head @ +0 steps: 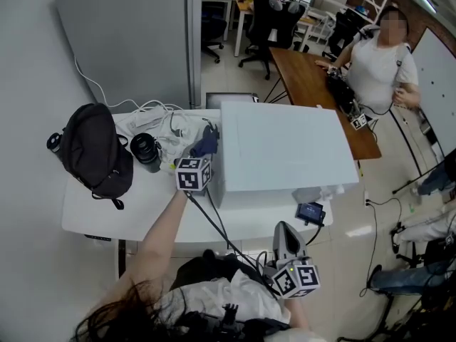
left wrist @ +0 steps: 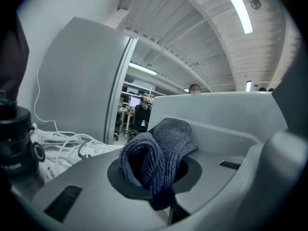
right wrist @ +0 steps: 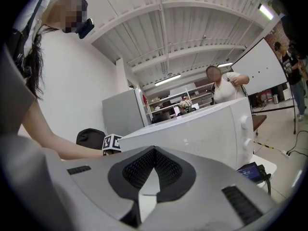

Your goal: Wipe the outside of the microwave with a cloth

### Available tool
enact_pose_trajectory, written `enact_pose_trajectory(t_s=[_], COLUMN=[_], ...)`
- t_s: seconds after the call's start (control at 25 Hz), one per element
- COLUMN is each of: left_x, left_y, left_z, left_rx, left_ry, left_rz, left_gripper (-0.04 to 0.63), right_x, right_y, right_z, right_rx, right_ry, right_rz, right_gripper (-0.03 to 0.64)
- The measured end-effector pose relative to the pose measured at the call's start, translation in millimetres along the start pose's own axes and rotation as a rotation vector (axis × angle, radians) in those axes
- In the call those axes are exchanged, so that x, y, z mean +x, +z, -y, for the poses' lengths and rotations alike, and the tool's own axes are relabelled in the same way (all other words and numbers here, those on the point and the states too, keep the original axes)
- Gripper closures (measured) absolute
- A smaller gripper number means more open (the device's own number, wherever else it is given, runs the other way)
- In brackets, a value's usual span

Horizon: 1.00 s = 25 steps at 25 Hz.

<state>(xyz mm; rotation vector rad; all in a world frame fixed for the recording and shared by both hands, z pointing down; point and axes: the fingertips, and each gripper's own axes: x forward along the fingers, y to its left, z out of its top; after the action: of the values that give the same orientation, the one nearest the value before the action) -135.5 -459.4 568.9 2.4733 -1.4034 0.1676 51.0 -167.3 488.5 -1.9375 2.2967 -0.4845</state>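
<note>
The white microwave [head: 285,155] stands on the white table [head: 92,216]. My left gripper [head: 204,152] is by the microwave's left side wall and is shut on a blue-grey cloth [head: 206,142]. In the left gripper view the folded cloth [left wrist: 156,162] bulges up between the jaws, with the microwave's wall [left wrist: 216,109] just behind it; I cannot tell whether they touch. My right gripper [head: 285,228] hangs lower, off the table's front edge near the microwave's front corner. Its pads meet with nothing between them [right wrist: 154,150]. The microwave's knobs [right wrist: 246,131] show in the right gripper view.
On the table's left part lie a black backpack [head: 92,152], a black lens-like cylinder [head: 146,150] and white cables [head: 153,116]. A small device with a blue screen [head: 311,211] lies before the microwave. A person stands at a wooden table [head: 313,84] behind; a grey cabinet [head: 128,34] is at back left.
</note>
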Motion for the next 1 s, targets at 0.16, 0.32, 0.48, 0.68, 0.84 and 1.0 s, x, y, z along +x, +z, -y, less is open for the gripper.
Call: enact_pose_trajectory(t_s=[0.16, 0.32, 0.48, 0.68, 0.84, 1.0], left_x=[-30.7, -75.1, -126.1, -170.6, -193.0, -194.9], left_y=[-15.5, -19.6, -31.0, -70.7, -96.1, -99.7], left_z=[12.4, 40.3, 68.2, 100.1, 118.2, 104.1], left_rx=[-0.055, -0.051, -0.078, -0.105, -0.143, -0.158], left_ry=[-0.025, -0.082, -0.114, -0.156, -0.212, -0.169], left_rz=[0.002, 0.027, 0.045, -0.017, -0.068, -0.055], left_gripper=[0.543, 0.543, 0.543, 0.543, 0.543, 0.543], right_x=[3.9, 10.8, 18.8, 24.1, 30.0, 33.2], right_y=[-6.4, -8.2, -10.0, -8.7, -3.1, 0.1], right_z=[-4.9, -14.7, -23.7, -29.0, -24.2, -19.8], right_rx=[-0.010, -0.038, -0.049, -0.048, 0.087, 0.062], right_ry=[0.018, 0.049, 0.085, 0.111, 0.098, 0.091], right_rz=[-0.019, -0.024, -0.030, -0.032, -0.014, -0.012], right_gripper=[0.600, 0.600, 0.600, 0.600, 0.600, 0.600])
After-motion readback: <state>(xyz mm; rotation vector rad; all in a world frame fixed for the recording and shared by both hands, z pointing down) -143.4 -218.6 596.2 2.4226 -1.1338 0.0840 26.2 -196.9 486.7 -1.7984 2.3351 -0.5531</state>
